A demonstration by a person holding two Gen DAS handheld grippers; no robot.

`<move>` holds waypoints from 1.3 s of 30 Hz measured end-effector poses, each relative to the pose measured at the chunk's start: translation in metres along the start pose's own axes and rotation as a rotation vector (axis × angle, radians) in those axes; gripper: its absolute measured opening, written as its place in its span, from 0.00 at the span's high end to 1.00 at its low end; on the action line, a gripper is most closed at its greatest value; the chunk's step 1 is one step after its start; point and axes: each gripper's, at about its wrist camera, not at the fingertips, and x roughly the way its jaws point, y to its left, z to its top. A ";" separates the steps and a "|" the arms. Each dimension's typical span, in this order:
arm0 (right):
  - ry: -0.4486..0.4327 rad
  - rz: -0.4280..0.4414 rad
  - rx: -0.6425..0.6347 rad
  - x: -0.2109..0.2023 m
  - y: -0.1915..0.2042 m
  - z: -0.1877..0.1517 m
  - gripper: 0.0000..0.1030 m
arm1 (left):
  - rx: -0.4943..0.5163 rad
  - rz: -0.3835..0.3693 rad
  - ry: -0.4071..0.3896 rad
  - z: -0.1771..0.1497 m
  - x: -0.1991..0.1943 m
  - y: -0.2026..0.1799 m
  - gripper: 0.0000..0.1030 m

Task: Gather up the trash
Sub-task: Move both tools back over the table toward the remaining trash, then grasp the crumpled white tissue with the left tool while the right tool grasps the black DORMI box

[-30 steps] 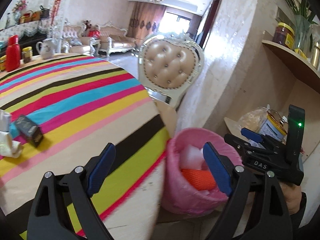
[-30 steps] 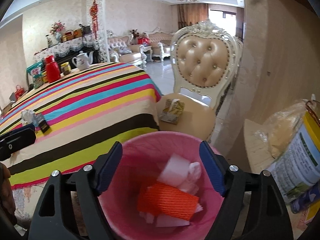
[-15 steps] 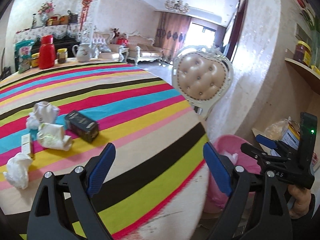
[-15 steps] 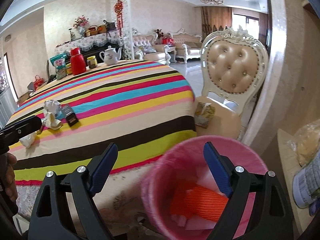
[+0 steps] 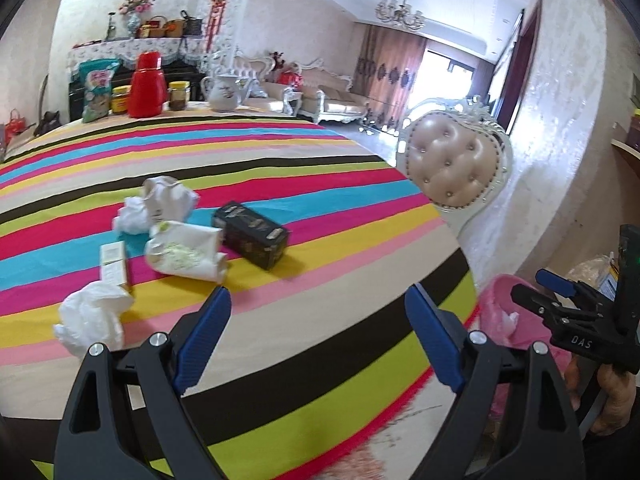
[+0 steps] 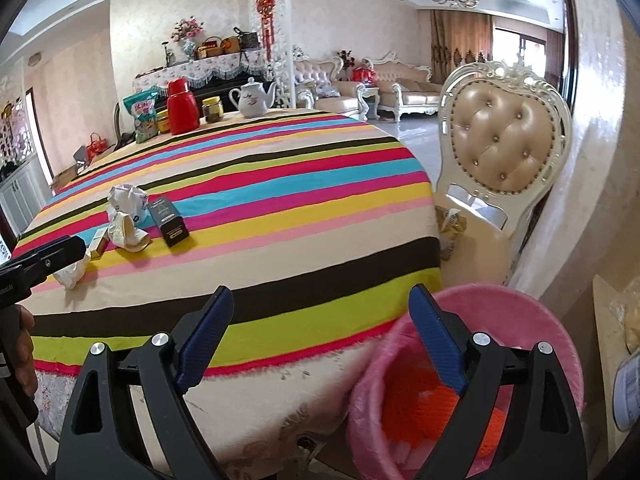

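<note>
Trash cluster (image 5: 176, 236) beyond empty, wide left gripper (image 5: 316, 336), apparently untouched.

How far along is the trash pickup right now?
Done: the pink bin beside the table already holds an orange piece and white scraps. In hand: nothing; the left tongs and right tongs are both open and empty. Left: the black box, two crumpled wrappers, the small carton and white tissue wads lie on the striped tablecloth.
</note>
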 end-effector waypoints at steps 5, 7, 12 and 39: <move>0.011 0.043 -0.004 0.013 0.014 0.005 0.18 | -0.020 0.054 0.012 -0.003 0.000 0.020 0.17; 0.018 0.051 -0.008 0.017 0.018 0.006 0.18 | -0.029 0.073 0.019 -0.004 -0.001 0.030 0.17; 0.040 0.077 -0.020 0.032 0.031 0.011 0.18 | -0.046 0.149 0.035 -0.003 -0.006 0.054 0.17; 0.087 0.174 -0.107 0.082 0.096 0.035 0.18 | -0.164 0.330 0.162 -0.011 0.015 0.148 0.18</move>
